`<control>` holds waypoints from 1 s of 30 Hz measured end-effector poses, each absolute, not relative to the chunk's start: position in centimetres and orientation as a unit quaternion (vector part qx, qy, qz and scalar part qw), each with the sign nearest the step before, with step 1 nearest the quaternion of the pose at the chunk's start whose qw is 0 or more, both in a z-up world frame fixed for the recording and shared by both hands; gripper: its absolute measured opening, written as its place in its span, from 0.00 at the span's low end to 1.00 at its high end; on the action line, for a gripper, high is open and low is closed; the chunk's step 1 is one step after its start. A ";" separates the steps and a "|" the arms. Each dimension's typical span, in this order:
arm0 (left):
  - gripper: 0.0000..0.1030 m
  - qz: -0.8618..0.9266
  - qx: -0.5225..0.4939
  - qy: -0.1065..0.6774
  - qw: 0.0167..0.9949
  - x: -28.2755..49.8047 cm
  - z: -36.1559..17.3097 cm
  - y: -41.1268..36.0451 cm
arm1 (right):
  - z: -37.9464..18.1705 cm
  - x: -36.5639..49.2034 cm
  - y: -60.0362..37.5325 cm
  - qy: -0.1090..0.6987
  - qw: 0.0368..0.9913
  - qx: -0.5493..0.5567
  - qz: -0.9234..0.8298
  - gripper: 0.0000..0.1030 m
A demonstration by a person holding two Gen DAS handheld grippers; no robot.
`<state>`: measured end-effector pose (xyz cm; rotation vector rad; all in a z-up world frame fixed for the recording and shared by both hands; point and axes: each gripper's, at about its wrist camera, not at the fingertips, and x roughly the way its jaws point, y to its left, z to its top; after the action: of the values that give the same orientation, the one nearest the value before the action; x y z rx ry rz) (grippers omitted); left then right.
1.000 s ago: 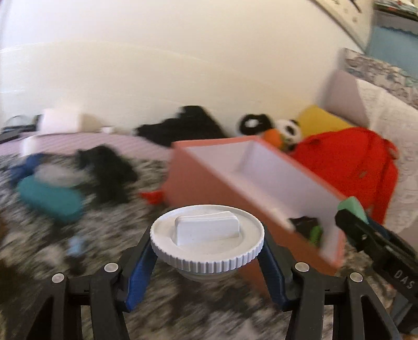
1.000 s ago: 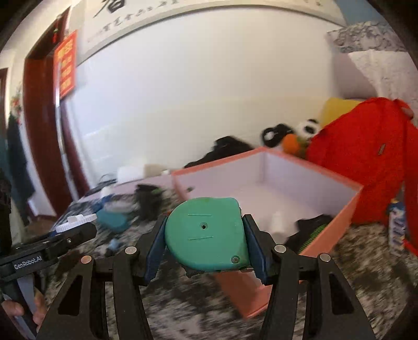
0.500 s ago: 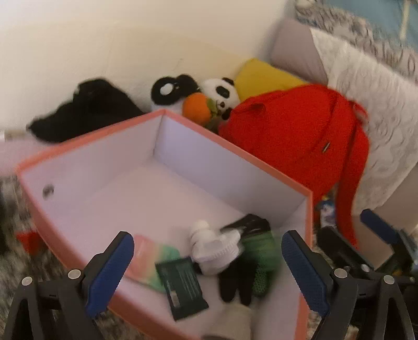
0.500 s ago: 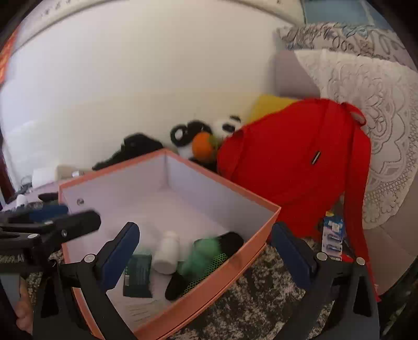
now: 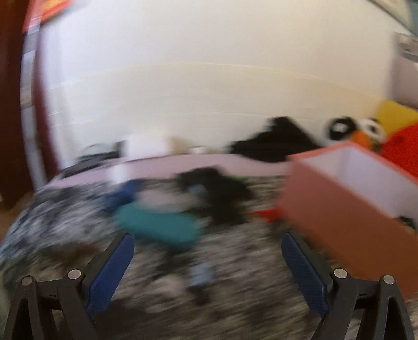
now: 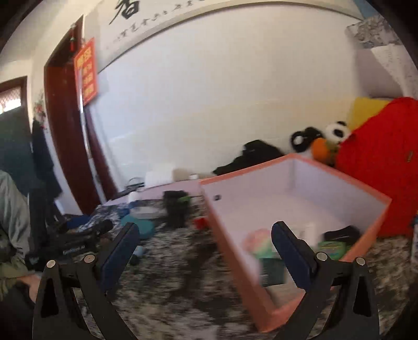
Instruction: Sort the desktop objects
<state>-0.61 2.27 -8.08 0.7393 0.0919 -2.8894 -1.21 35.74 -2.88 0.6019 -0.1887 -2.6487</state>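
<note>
Both tongs released, nothing btwn pads: left tongs (image 5: 207,264) over mottled grey worktop (image 5: 248,287), right tongs (image 6: 203,251) at near-left wall of open salmon cardboard box (image 6: 235,251). Blurry teal oval case (image 5: 156,225) far-left on worktop.

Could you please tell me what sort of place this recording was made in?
Most likely a lived-in room of a home, perhaps a bedroom or sitting room. A panda soft toy and a red backpack lie against the wall, a calligraphy scroll hangs above, and a wooden door frame stands nearby.
</note>
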 end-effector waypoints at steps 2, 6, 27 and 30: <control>0.92 -0.963 0.244 0.042 0.110 1.3 -9.2 -0.8 | -3.4 -1.3 33.1 -0.062 0.240 0.238 -0.939 1.00; 0.92 -0.950 0.256 0.054 0.171 4.1 -11.0 -5.3 | -5.8 -1.4 27.1 -0.023 0.294 0.263 -0.919 1.00; 0.92 -0.901 0.360 0.140 0.199 -1.0 -21.1 -9.5 | -19.8 -13.6 7.8 0.068 0.239 0.437 -0.865 1.00; 0.93 -0.880 0.398 0.160 0.204 -2.4 -22.3 -10.3 | -20.1 -14.5 6.7 0.082 0.229 0.440 -0.864 0.99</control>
<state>-2.39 -10.26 -22.35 1.1099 0.4452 -2.4546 -14.51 6.74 -20.15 1.2124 0.2268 -2.3798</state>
